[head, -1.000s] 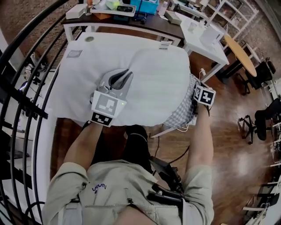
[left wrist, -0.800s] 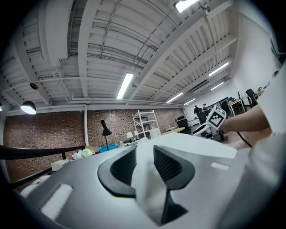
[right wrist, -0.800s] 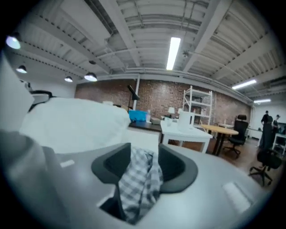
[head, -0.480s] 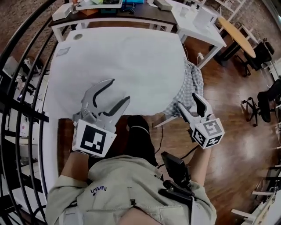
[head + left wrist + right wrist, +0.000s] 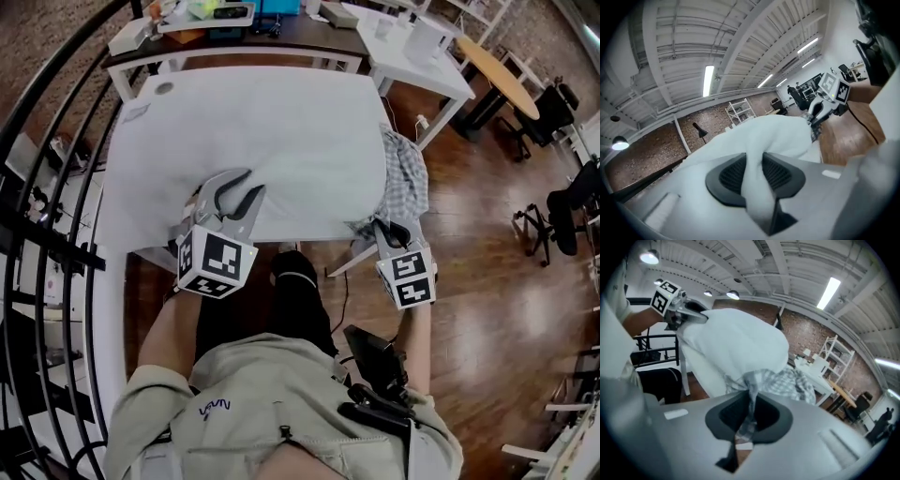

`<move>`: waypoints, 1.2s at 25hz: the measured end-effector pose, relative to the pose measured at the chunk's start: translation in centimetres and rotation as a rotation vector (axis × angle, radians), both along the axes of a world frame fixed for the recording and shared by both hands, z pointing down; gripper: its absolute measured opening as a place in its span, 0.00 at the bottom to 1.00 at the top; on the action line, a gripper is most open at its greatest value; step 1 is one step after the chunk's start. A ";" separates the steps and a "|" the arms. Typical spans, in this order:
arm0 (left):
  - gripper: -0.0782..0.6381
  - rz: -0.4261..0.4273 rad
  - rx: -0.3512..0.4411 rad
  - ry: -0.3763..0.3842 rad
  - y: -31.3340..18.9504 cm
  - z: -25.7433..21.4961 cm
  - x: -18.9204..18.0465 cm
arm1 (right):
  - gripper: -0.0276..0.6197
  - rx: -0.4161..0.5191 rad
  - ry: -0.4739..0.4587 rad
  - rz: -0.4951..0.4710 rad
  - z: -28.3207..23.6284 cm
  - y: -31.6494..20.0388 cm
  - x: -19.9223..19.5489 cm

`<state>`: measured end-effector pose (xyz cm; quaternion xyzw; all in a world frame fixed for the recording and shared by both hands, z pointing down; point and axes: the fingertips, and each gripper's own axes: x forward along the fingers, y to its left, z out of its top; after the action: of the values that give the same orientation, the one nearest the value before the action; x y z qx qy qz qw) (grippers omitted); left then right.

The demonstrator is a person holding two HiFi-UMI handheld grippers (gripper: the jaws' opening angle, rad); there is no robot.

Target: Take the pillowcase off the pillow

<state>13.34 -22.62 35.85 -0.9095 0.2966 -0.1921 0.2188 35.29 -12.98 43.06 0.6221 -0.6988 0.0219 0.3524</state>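
The left gripper (image 5: 232, 195) is pinching a fold of the white pillow (image 5: 291, 131), its jaws having just been closing on the fabric. The right gripper (image 5: 387, 231) is pinching the checked pillowcase (image 5: 406, 178), its jaws having just been closing almost together. The pillow is lying on a table (image 5: 117, 220), with the pillowcase bunching at its right end.

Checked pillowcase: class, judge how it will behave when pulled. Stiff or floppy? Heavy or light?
Probably floppy: the checked pillowcase hangs crumpled off the table edge. Likely thin and light: it bunches into a narrow twist in the right gripper, whose jaws have just been closing on it.
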 end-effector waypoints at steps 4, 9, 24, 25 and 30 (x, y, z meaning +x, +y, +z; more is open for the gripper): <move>0.20 -0.044 0.047 0.076 -2.3 -3.6 -0.7 | 0.06 0.049 0.029 0.210 0.3 -1.0 5.9; 0.22 -0.024 0.020 0.080 -2.7 -2.7 0.3 | 0.06 -0.008 0.156 0.261 3.3 -4.6 8.1; 0.43 -0.167 0.035 0.285 0.9 -6.4 -11.0 | 0.45 0.372 -0.507 0.051 -10.3 -3.0 2.4; 0.45 -0.244 0.015 0.279 -0.4 -5.6 -13.5 | 0.48 0.379 -0.506 0.014 -11.1 -3.6 1.3; 0.52 -0.419 -0.168 0.224 -5.1 -0.1 -20.4 | 0.56 0.235 -0.380 -0.095 -8.9 -7.8 -3.7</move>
<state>-7.09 -27.76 35.75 -0.8588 0.4842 -0.1551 0.0635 31.62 -20.75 34.18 0.6099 -0.7789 0.0409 0.1401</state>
